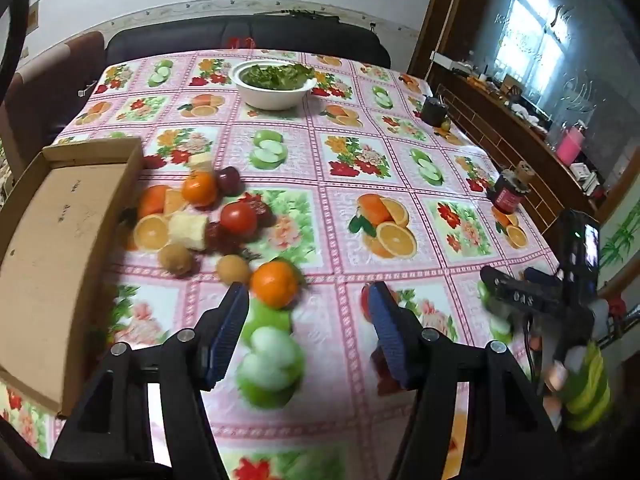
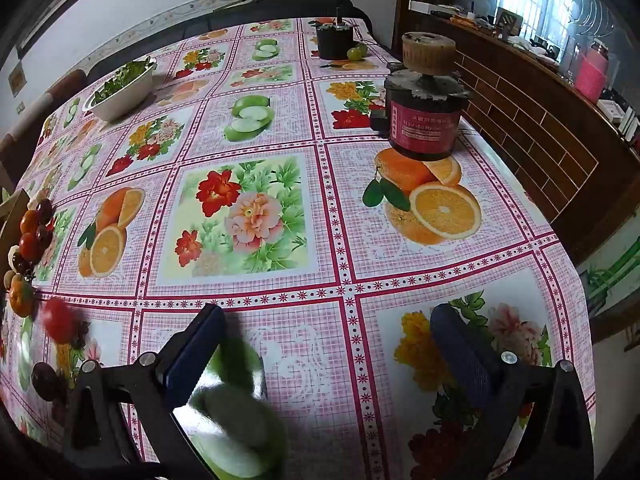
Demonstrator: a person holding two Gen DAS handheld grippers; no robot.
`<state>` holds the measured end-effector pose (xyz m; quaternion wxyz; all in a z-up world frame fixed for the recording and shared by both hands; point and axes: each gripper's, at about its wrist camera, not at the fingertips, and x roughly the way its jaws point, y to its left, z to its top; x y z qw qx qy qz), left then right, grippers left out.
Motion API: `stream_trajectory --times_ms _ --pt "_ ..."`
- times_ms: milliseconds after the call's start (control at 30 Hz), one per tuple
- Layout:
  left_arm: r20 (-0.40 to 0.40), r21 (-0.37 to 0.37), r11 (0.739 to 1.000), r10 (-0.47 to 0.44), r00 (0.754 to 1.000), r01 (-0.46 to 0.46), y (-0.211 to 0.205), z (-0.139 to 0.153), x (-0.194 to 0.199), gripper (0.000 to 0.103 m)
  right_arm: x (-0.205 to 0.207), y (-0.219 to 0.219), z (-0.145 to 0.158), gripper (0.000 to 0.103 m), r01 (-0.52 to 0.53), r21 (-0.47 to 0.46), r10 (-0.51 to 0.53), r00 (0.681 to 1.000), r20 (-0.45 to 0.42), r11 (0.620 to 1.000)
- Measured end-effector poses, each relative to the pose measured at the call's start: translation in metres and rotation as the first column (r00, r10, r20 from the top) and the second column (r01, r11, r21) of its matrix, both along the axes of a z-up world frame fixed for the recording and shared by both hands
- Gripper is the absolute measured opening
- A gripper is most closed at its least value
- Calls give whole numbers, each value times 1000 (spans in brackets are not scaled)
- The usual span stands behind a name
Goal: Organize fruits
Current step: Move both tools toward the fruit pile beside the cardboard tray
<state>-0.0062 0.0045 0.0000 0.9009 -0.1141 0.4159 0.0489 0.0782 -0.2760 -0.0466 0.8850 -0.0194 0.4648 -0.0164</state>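
Pink checked tablecloth [image 1: 340, 400] printed with fruit and flowers; brown cardboard box [image 1: 52, 240].

Left tool [image 1: 308, 294] angled downward, jaws wide apart, empty; right tool [image 2: 326, 318] likewise.

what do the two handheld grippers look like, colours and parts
Both match: the left gripper has black angular plastic arms with silver round bolt heads and flat, textured dark-blue finger pads. The right gripper has the same build. Seen from the left wrist view, its black body carries white markings and a small lit screen.
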Motion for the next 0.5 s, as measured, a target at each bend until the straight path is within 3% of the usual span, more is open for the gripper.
stream_trajectory --times_ms 167,267,400,433,500 --pt "-15 -31 999 42 999 -42 21 -8 -29 61 -1 9 3 100 23 6 -23 1000 -21 1000" --pt "-34 -32 997 62 997 -63 30 -14 -41 61 -23 14 26 97 22 159 -34 997 72 987" --pt "-20 -38 996 81 997 -82 42 -12 -51 61 -60 27 62 97 -81 375 14 984 178 923" --pt "-21 -43 996 82 996 -83 43 -13 -54 61 -69 28 70 100 -112 431 21 978 209 895" --pt "-39 -64 994 82 996 -85 46 -13 -54 61 -77 31 81 103 -156 578 32 975 220 801"
